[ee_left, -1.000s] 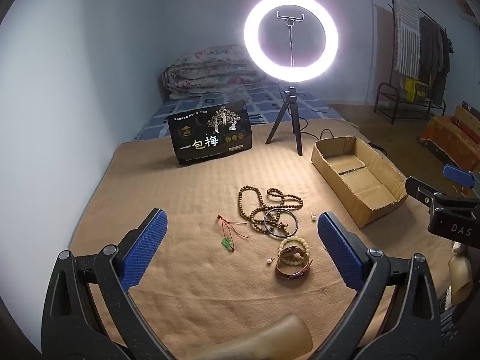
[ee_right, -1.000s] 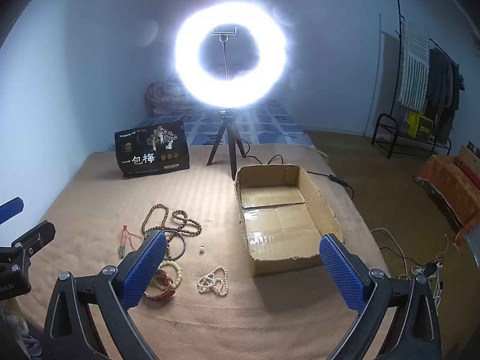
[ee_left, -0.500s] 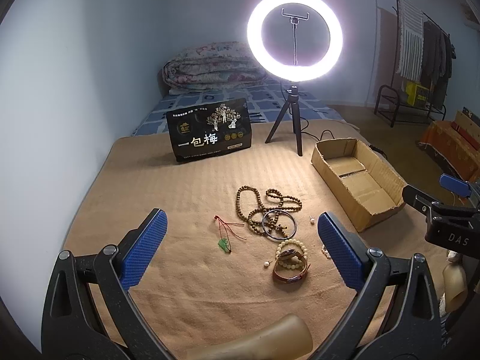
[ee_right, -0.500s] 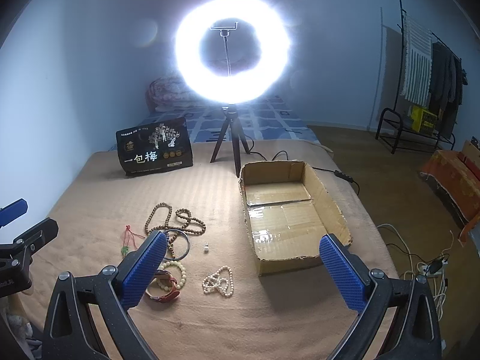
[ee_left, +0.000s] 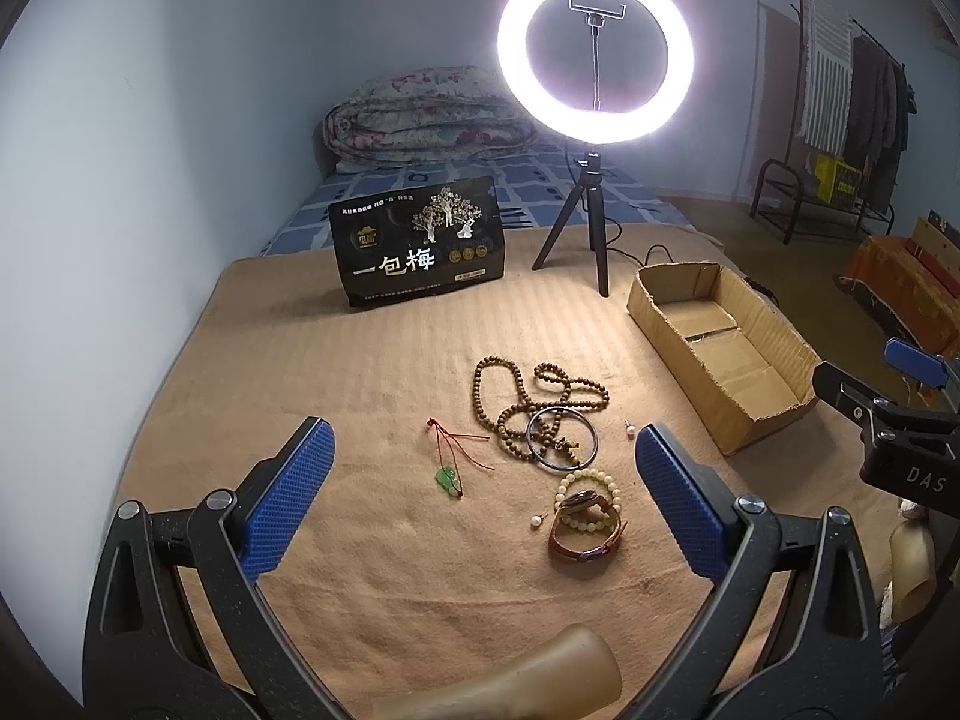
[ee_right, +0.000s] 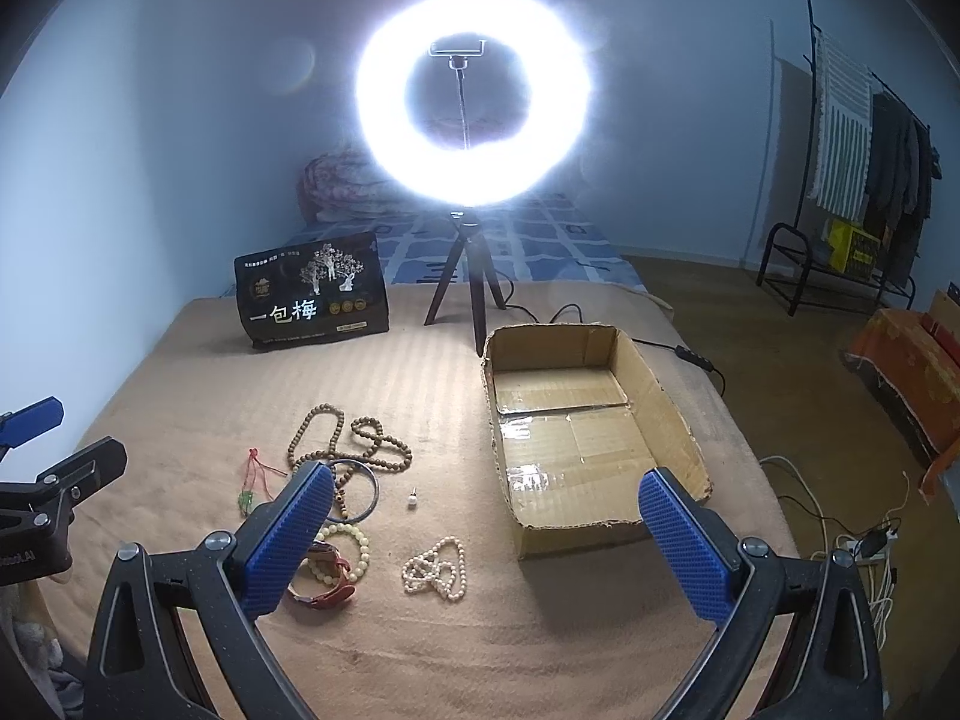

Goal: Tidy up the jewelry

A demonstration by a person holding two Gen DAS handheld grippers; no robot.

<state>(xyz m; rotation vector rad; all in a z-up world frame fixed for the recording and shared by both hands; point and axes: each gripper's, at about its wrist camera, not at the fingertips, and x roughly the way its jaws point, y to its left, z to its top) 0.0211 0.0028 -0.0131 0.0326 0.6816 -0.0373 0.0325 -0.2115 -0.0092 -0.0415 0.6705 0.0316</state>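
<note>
Jewelry lies on a tan blanket: a long wooden bead necklace (ee_left: 528,396) (ee_right: 354,438), a dark bangle (ee_left: 562,439) (ee_right: 363,495), a cream bead bracelet (ee_left: 585,483) (ee_right: 354,543), a brown leather watch (ee_left: 585,540) (ee_right: 324,585), a green pendant on red cord (ee_left: 449,477) (ee_right: 246,498), small pearl earrings (ee_left: 629,429) (ee_right: 412,498) and a white pearl strand (ee_right: 437,567). An open cardboard box (ee_left: 720,348) (ee_right: 576,432) stands to the right. My left gripper (ee_left: 483,492) is open and empty above the jewelry. My right gripper (ee_right: 486,537) is open and empty, near the pearl strand and box.
A lit ring light on a tripod (ee_left: 594,54) (ee_right: 471,96) and a black snack bag (ee_left: 420,246) (ee_right: 312,297) stand at the back. A folded quilt (ee_left: 420,120) lies on the bed behind. A clothes rack (ee_right: 858,180) and cables (ee_right: 840,534) are at the right.
Both grippers have drifted slightly forward and down toward the blanket. Both stay open and no jewelry has moved.
</note>
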